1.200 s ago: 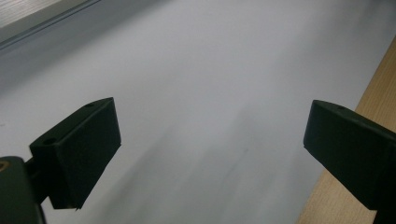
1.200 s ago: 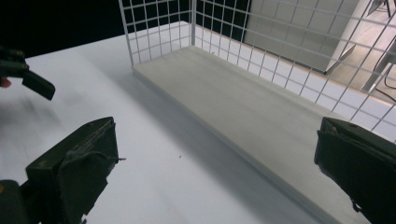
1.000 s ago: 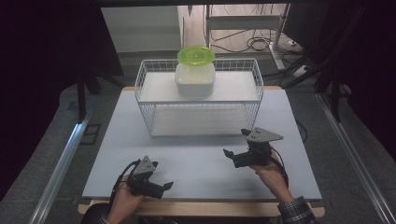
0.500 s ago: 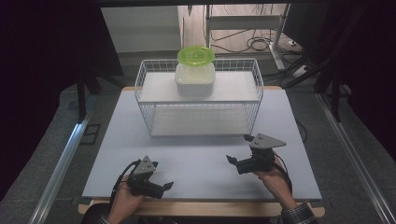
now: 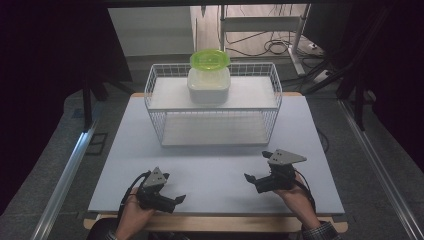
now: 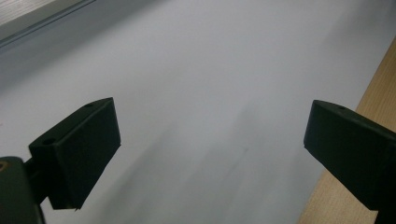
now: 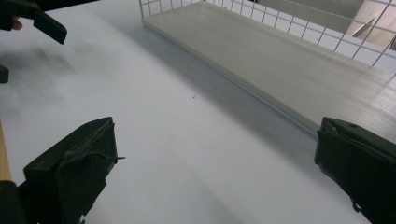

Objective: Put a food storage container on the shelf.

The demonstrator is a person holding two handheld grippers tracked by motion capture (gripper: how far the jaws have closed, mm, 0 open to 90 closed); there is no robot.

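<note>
I hold both tools low at the near edge of the white table point(image 5: 215, 165), one in each hand, and neither has anything in it. My left gripper point(image 5: 177, 200) sits close to the wooden front edge, jaws spread wide over bare tabletop, as its own view confirms: only the pale surface lies between the two black jaws. My right gripper point(image 5: 250, 179) is a little farther forward, also spread wide and empty, pointing across toward my left; in the right gripper view the left gripper point(image 7: 32, 18) sits at the upper corner and the wire basket's point(image 7: 299, 28) lower shelf runs past on the far side.

The thing I judge I am here for is the white container point(image 5: 209, 85) with the green lid point(image 5: 210, 58). It stands upright on the upper shelf of the wire basket point(image 5: 155, 100), near the middle, well apart from both grippers. The lid lies on top, overhanging the body, which would give a jaw an edge to catch. Keeping both jaws spread makes sense to me: one can steady the tub while the other takes the lid.
</note>
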